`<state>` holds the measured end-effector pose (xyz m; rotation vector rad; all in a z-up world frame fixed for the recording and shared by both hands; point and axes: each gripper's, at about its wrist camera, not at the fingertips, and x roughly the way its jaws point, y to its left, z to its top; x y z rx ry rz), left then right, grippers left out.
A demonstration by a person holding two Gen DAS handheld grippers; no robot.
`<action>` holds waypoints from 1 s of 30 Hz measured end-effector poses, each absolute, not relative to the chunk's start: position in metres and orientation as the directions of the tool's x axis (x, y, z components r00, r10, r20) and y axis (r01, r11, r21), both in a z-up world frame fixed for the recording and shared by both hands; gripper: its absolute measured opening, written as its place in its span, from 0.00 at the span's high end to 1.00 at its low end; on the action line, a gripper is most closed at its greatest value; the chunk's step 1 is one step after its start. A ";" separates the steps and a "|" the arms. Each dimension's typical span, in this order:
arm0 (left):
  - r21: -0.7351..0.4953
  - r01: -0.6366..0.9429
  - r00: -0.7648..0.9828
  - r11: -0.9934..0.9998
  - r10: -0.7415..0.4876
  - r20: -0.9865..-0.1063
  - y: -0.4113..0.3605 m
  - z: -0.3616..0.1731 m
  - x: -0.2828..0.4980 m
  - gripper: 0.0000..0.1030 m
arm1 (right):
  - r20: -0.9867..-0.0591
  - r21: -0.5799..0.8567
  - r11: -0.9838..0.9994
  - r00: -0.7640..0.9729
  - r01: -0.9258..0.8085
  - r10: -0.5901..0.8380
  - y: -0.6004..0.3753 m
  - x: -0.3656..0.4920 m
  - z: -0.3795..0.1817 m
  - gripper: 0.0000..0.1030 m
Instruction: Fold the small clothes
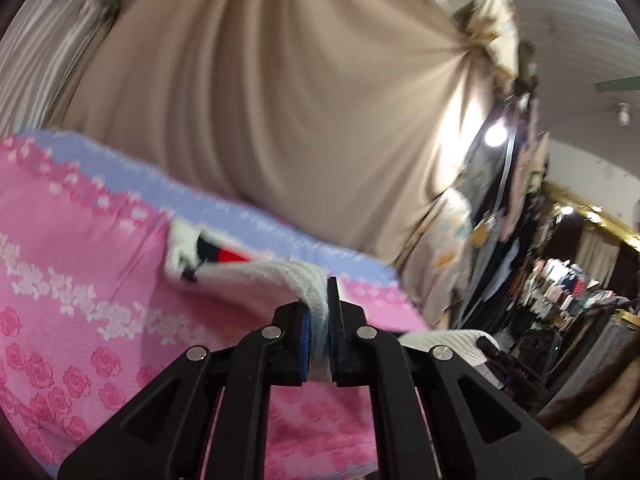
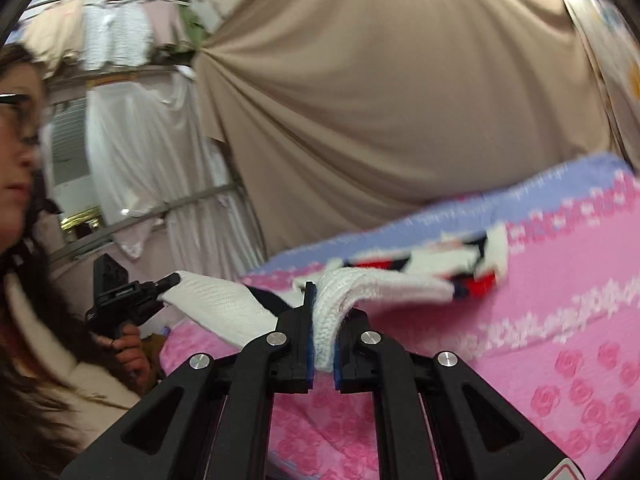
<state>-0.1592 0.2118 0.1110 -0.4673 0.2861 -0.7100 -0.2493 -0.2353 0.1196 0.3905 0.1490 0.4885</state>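
Note:
A small white knit garment (image 1: 256, 276) with red, black and navy patches lies partly on a pink rose-patterned bedspread (image 1: 80, 264). My left gripper (image 1: 322, 320) is shut on a white ribbed edge of it. My right gripper (image 2: 325, 328) is shut on another white knit edge (image 2: 332, 312), and the patterned part (image 2: 452, 260) stretches away to the right over the bedspread (image 2: 560, 304). In the right wrist view the left gripper (image 2: 168, 280) shows at the left, holding the garment's other end (image 2: 216, 304) lifted off the bed.
A beige draped curtain (image 1: 280, 100) hangs behind the bed and also shows in the right wrist view (image 2: 380, 100). The person's face (image 2: 20, 140) and hand (image 2: 128, 348) are at the left. Hanging clothes (image 1: 520, 184) and cluttered shelves (image 1: 560, 288) stand to the right.

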 end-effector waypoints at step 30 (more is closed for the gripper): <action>-0.549 0.012 0.548 0.836 -0.465 -0.696 0.126 -0.030 0.162 0.88 | -0.582 0.553 0.803 0.792 0.221 0.183 -0.298 0.058 0.003 0.87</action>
